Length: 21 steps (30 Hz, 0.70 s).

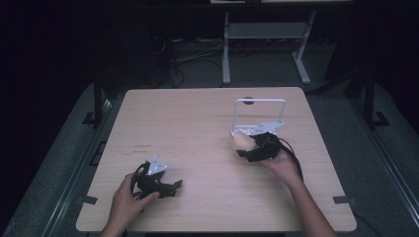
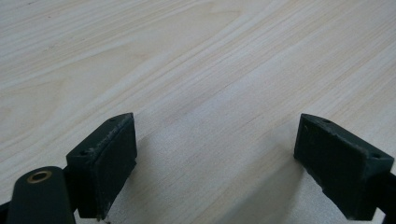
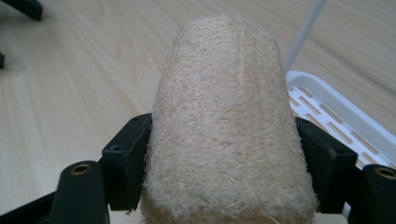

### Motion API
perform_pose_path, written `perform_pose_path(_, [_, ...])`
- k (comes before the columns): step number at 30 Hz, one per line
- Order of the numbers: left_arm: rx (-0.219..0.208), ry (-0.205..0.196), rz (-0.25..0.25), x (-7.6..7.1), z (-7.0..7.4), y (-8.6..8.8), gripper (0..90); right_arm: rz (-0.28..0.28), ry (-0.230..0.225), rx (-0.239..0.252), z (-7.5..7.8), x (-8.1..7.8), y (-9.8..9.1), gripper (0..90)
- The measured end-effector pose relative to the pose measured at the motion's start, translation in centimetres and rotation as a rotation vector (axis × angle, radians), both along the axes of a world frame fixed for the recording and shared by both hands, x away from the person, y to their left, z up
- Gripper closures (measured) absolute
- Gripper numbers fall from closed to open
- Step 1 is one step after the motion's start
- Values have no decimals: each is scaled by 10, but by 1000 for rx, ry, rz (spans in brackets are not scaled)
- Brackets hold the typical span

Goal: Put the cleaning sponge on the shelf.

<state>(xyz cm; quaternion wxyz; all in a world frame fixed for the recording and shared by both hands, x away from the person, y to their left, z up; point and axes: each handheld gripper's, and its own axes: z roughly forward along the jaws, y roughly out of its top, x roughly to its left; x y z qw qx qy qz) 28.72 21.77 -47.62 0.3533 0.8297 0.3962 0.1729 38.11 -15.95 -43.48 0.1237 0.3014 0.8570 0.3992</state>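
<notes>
At the right of the worktop (image 1: 197, 128), a loofah sponge (image 3: 226, 126) is held in the right tongs (image 3: 223, 165), whose jaws are pressed against its 2 sides with the fibrous body bulging above them. In the high view the sponge (image 1: 243, 141) is seen just beside the near edge of a white rack (image 1: 260, 116), whose slotted tray (image 3: 327, 112) lies close behind it in the right gripper view. The step in hand is judged to be the carrying of the sponge to the rack, with the placing not yet done. For the next move, the sponge would need to be brought over the tray, lowered until it rests there, and only then released. The left tongs (image 2: 215, 158) are spread wide with nothing between them, low over bare wood at the near left (image 1: 165, 186). Counted: 1 sponge, 1 rack, 2 tongs, 2 hands, 1 worktop
</notes>
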Motion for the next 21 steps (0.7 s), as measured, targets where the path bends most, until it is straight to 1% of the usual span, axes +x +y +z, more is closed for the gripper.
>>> perform_pose_path(1, [0,0,0,0,0,0,125,0,0,0,0,0,0,275])
perform_pose_path(3, [0,0,0,0,0,0,125,-36,-2,5,1,1,-3,275])
perform_pose_path(6, [0,0,0,0,0,0,125,-71,-10,10,2,2,-6,275])
perform_pose_path(7, [0,0,0,0,0,0,125,-71,-10,10,2,2,-6,275])
perform_pose_path(9, [0,0,0,0,0,0,125,-107,-16,9,2,4,-9,276])
perform_pose_path(13, [0,0,0,0,0,0,125,-146,-20,12,2,6,-13,276])
perform_pose_path(15, [0,0,0,0,0,0,125,-159,-18,25,2,7,-15,275])
perform_pose_path(18, [0,0,0,0,0,0,125,-165,-25,27,2,10,-17,276])
perform_pose_path(21, [0,0,0,0,0,0,125,-170,-22,26,2,11,-17,275])
